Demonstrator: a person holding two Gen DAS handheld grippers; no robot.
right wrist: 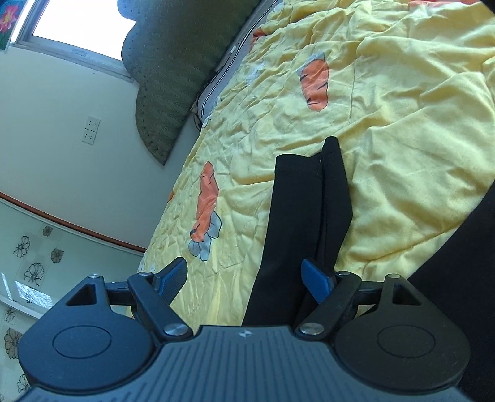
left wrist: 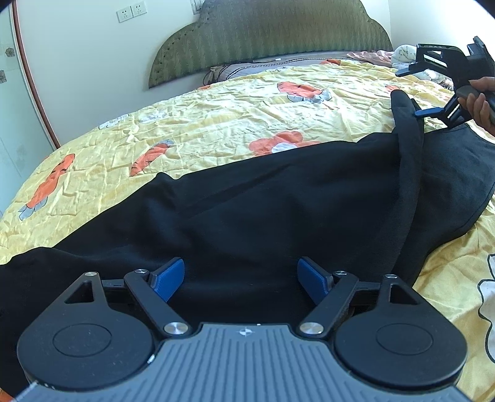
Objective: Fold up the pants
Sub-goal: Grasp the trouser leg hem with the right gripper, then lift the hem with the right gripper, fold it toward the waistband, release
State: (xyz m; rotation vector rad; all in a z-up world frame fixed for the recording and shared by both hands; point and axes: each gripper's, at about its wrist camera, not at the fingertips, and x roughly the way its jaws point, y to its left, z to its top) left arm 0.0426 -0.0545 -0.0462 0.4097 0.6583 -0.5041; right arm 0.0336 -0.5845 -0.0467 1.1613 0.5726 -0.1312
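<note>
Broadly, the black soft-fabric pants [left wrist: 263,198] lie spread across the bed's crumpled yellow quilt with orange carrot and flower prints [left wrist: 191,120], filling the middle and lower part of the left wrist view from the lower left edge to the right edge. At the bottom of that view the left tongs [left wrist: 240,280] stand wide open just over the dark cloth — their two blue ribbed pads [left wrist: 169,278] well apart, with only fabric showing between them and nothing pinched. In the upper right of the same view the right tongs [left wrist: 416,113] are seen from outside, held by a bare hand [left wrist: 478,102], with one blue fingertip against a narrow raised strip of the pants that stands up from the quilt. The right wrist view shows that strip as a long folded band [right wrist: 301,225] running from the centre of the frame down to the bottom, between the two blue pads and close to the right-hand one; the pads there stand clearly apart, so the right tongs are open rather than clamped. A green padded headboard [left wrist: 272,34] sits at the top centre of the left view, against a pale wall with two white sockets [left wrist: 131,11] at upper left.
</note>
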